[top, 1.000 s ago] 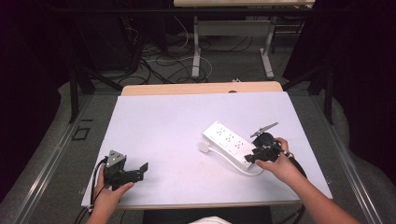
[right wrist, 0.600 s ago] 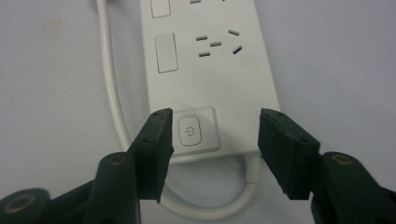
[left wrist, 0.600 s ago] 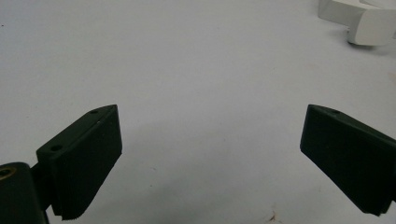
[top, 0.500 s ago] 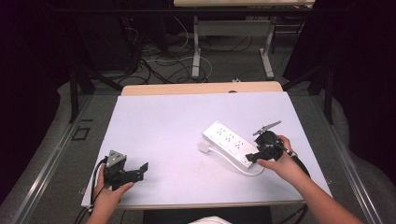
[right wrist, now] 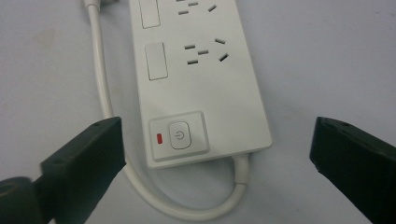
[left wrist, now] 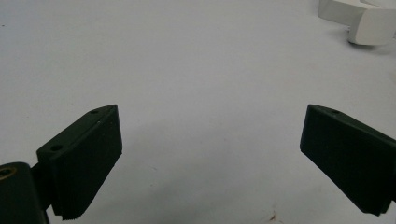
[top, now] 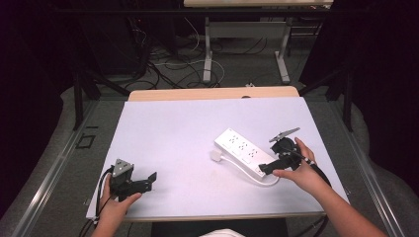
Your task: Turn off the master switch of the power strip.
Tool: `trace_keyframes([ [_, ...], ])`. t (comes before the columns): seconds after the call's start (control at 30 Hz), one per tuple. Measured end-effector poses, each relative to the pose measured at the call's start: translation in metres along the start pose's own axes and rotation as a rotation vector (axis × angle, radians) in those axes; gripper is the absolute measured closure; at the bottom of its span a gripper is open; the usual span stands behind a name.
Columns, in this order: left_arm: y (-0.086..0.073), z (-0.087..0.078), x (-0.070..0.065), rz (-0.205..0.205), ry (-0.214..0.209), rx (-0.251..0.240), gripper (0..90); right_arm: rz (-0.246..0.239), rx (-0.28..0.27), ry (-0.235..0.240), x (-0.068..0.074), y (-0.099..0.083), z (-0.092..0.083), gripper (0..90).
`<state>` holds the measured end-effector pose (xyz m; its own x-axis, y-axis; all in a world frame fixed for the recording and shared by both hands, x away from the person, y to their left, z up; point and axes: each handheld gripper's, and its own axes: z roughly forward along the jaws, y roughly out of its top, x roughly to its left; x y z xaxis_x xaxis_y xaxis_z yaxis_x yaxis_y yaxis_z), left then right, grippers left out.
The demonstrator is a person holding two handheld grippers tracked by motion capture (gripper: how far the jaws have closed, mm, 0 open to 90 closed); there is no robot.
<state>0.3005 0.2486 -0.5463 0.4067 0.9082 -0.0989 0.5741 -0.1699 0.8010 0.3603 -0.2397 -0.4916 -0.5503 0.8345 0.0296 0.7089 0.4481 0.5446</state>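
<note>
A white power strip (top: 240, 149) lies at an angle on the right half of the table, its cord (right wrist: 104, 88) looping round the near end to a white plug (top: 216, 156). My right gripper (top: 268, 166) hovers open over that near end. In the right gripper view its jaws stand wide on either side of the strip's (right wrist: 201, 79) end, where the power button (right wrist: 180, 135) and a red indicator (right wrist: 160, 138) sit. My left gripper (top: 149, 181) rests open near the front left edge, over bare table (left wrist: 196, 70) with nothing between its jaws. The plug (left wrist: 373, 23) shows far off in the left gripper view.
The pale table top (top: 173, 133) ends in a wooden strip (top: 212, 93) at the far side. Beyond it, cables and table legs (top: 207, 49) lie on the dark floor.
My right gripper has edged slightly to the right at the strip's near end. The left gripper has not moved.
</note>
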Motion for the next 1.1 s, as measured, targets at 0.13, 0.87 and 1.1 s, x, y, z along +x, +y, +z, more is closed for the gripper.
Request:
trace_keyframes([
  [0.13,0.0,0.0,0.0,-0.001,0.001,-0.002,5.8,0.005,0.0,0.004,-0.001,0.0,-0.001,0.0],
  [0.87,0.0,0.0,0.001,-0.002,0.002,-0.004,5.8,0.014,-0.047,-0.014,-0.009,-0.002,-0.012,0.0],
  [1.1,0.0,0.001,0.002,-0.011,-0.005,0.004,5.8,0.032,-0.071,-0.017,-0.013,-0.008,-0.014,0.0],
])
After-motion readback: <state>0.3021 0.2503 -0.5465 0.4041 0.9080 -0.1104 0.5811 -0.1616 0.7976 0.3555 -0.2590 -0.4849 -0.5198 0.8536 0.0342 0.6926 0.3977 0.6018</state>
